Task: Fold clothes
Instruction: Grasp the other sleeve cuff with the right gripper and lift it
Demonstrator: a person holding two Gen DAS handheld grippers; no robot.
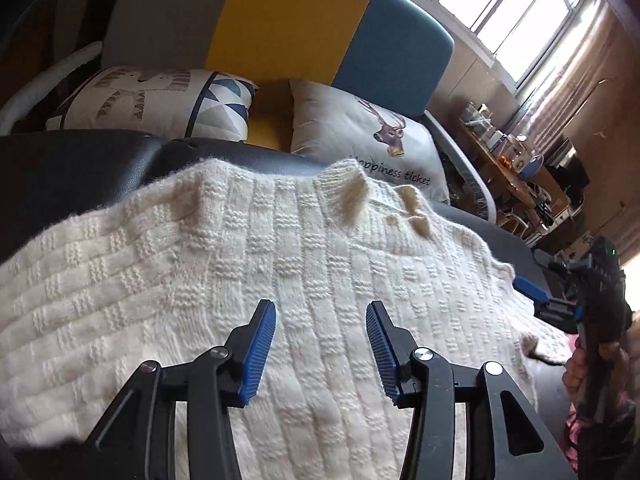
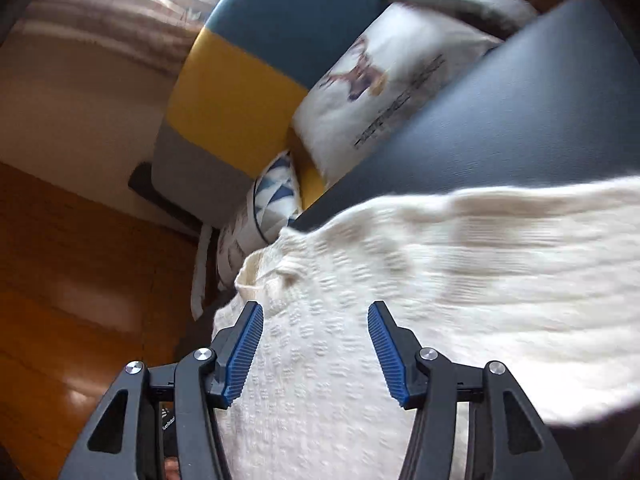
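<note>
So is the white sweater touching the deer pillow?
Touching, it looks like. In the left wrist view the sweater's collar edge overlaps the bottom of the deer pillow, covering the start of its printed words with no gap showing.

A dark desk (image 1: pixel 80 168) carries a cream knit sweater (image 1: pixel 240 260) spread flat across the frame's middle.

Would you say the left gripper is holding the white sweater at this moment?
No, the left gripper is open above the white sweater, with nothing clamped between its blue pads.
</note>
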